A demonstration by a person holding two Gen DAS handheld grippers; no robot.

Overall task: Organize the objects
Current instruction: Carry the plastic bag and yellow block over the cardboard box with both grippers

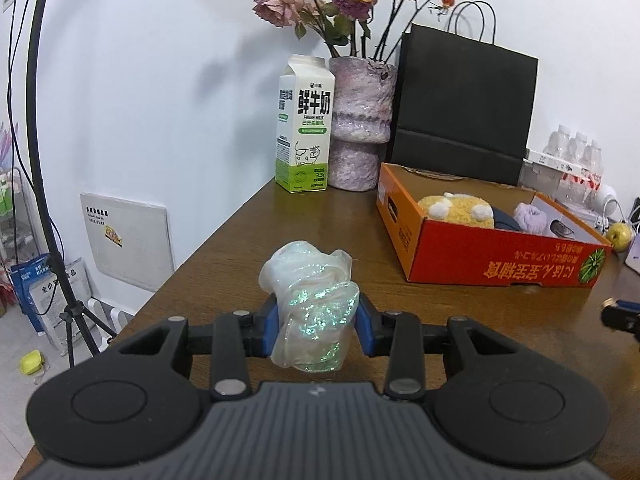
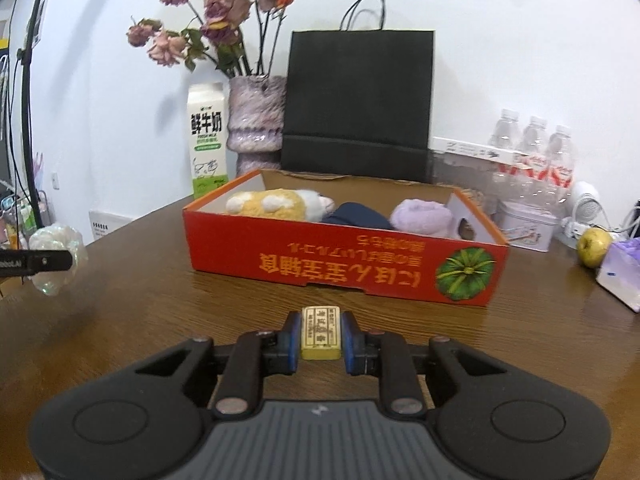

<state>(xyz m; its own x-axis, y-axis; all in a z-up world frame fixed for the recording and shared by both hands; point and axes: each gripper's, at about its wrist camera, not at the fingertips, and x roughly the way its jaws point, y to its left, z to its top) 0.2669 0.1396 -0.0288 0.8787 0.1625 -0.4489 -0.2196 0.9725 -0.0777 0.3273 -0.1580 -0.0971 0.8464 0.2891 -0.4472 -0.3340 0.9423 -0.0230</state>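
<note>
Gold bar [image 2: 321, 333] lengthwise in right claw [image 2: 320, 340], pointing toward red box [image 2: 340, 256]

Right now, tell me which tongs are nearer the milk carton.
Left. The left tongs, shut on the iridescent bag, sit on the milk carton's side of the table; the right tongs, holding the gold bar, face the red box.

We look low across the desk [image 1: 224, 248] from both wrists, angled slightly down toward the back wall; the left view sits nearer its left edge. Both share the red cardboard box [image 1: 496, 256] [image 2: 344, 256].
</note>
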